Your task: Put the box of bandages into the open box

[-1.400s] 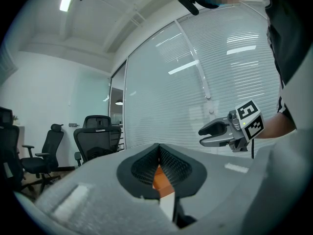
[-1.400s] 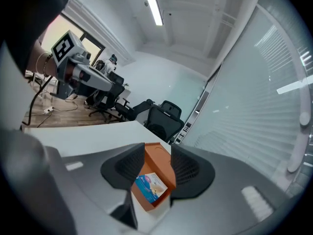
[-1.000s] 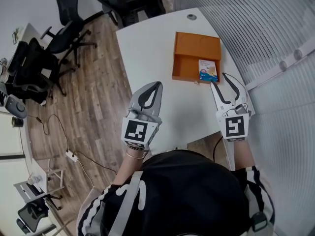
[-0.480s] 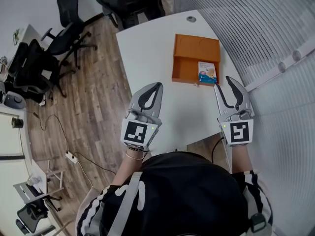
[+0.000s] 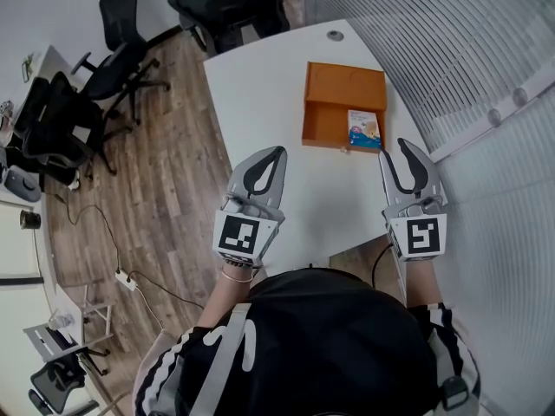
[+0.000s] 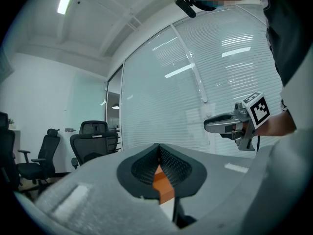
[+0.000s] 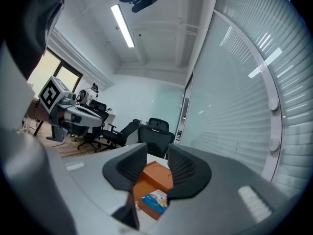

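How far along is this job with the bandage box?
Looks done: the box of bandages lies inside the orange open box. Nothing is in hand: the right tongs stand off it, empty, their jaws having just been closing; the left tongs are shut, empty. Nothing visible is left.

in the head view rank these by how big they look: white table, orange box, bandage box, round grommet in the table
1. white table
2. orange box
3. bandage box, lying inside the orange box
4. grommet, which looks smallest. It is farther from the camera, so its true size is less sure.
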A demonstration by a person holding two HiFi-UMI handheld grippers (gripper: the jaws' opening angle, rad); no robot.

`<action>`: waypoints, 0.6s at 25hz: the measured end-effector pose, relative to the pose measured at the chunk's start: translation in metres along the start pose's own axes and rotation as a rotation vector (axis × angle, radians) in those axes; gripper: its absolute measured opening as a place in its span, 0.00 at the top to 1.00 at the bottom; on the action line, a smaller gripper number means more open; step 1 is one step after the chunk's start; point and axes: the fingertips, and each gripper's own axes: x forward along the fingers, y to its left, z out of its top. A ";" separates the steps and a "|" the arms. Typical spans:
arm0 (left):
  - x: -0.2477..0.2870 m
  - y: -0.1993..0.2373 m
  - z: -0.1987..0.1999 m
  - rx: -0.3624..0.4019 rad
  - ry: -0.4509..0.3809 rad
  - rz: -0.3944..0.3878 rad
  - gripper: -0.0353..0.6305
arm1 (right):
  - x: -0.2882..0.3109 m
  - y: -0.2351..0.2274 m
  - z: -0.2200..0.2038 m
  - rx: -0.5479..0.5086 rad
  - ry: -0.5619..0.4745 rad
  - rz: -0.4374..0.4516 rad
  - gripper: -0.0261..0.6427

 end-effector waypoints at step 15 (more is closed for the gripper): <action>0.001 0.002 -0.002 -0.008 0.000 -0.008 0.95 | -0.001 0.005 -0.002 0.036 0.003 -0.017 0.89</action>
